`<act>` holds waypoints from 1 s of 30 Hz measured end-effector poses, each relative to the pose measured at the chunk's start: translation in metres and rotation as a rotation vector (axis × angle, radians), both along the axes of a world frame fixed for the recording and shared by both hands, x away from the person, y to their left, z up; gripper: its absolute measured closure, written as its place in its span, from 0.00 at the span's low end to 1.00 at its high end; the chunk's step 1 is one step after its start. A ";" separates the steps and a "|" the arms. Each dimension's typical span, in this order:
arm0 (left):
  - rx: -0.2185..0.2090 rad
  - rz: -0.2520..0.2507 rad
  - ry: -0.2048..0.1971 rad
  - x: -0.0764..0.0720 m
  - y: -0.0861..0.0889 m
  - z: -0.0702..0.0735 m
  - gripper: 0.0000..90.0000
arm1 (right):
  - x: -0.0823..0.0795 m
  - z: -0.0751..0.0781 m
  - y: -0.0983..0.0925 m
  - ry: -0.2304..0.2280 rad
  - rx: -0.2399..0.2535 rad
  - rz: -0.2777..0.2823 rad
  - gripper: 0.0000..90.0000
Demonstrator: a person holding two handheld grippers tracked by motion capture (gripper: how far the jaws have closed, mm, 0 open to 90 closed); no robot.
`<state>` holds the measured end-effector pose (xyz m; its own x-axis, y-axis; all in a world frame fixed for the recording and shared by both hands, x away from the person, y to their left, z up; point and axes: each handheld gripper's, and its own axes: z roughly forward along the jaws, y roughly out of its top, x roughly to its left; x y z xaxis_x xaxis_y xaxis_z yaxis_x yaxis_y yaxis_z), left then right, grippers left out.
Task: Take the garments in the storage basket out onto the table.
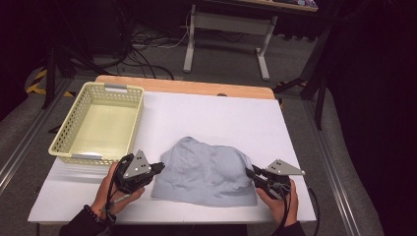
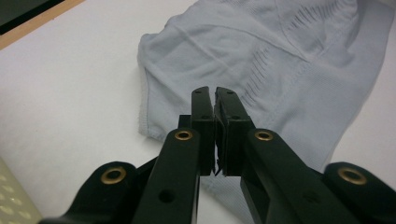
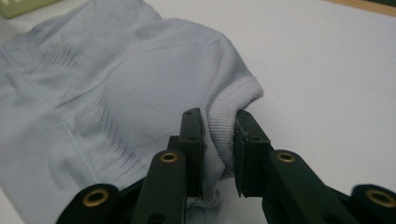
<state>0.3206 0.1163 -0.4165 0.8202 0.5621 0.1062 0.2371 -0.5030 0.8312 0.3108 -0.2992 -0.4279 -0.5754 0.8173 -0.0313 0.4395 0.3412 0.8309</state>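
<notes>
High view. A pale grey-blue knitted fabric garment [image 1: 204,172] lies crumpled on the near half of a white-covered table [image 1: 236,118], whose wooden far edge is exposed. A pale yellow perforated plastic basket [image 1: 98,123] stands on the table's left side, just beyond the garment's left edge, with bare silver-grey plates on its two short rims. The left gripper [image 1: 158,168], black with a grey three-cornered plate on top, meets the garment's left edge; the person's left hand [image 1: 115,189] wraps its body, a dark bead bracelet at the wrist. The right gripper [image 1: 250,173], of the same build, meets the garment's right edge, carried by the right hand [image 1: 278,201]. A white-framed desk and loose black cables stand on the grey floor beyond. No brand, label or writing is legible.

Left gripper view. The jaws are pressed almost together, a dark slit between the pads; a thin fold of the garment [image 2: 261,65] runs under and between them, caught at the hem. Rows of ribbed knit slits mark the cloth. No writing.

Right gripper view. The jaws pinch a thick ribbed hem of the garment [image 3: 116,102], bunched between the two pads. A corner of the basket [image 3: 23,5] shows at upper left. No writing.
</notes>
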 end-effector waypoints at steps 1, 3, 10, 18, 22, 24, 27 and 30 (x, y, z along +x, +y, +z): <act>-0.010 0.001 0.001 0.000 -0.002 0.000 0.89 | 0.001 -0.005 0.002 0.016 -0.023 0.005 0.84; -0.014 0.007 -0.001 0.002 -0.008 -0.001 0.85 | 0.002 -0.008 0.005 0.029 -0.048 0.007 0.84; 0.008 -0.066 0.031 0.003 -0.034 -0.017 0.67 | 0.008 -0.021 0.016 0.087 -0.125 0.042 0.76; 0.104 -0.153 0.101 0.001 -0.053 -0.051 0.77 | 0.015 0.006 -0.001 -0.002 0.011 -0.048 0.53; 0.065 -0.147 0.129 0.005 -0.049 -0.053 0.80 | 0.030 0.025 0.003 -0.064 0.038 -0.067 0.51; 0.082 -0.143 0.107 0.002 -0.051 -0.053 0.80 | 0.054 0.028 0.012 -0.049 0.022 -0.079 0.52; 0.090 -0.140 0.102 0.001 -0.052 -0.053 0.80 | 0.075 0.021 0.022 0.001 -0.012 -0.075 0.51; 0.085 -0.144 0.103 0.001 -0.051 -0.054 0.80 | 0.093 0.007 0.035 0.080 -0.054 -0.043 0.46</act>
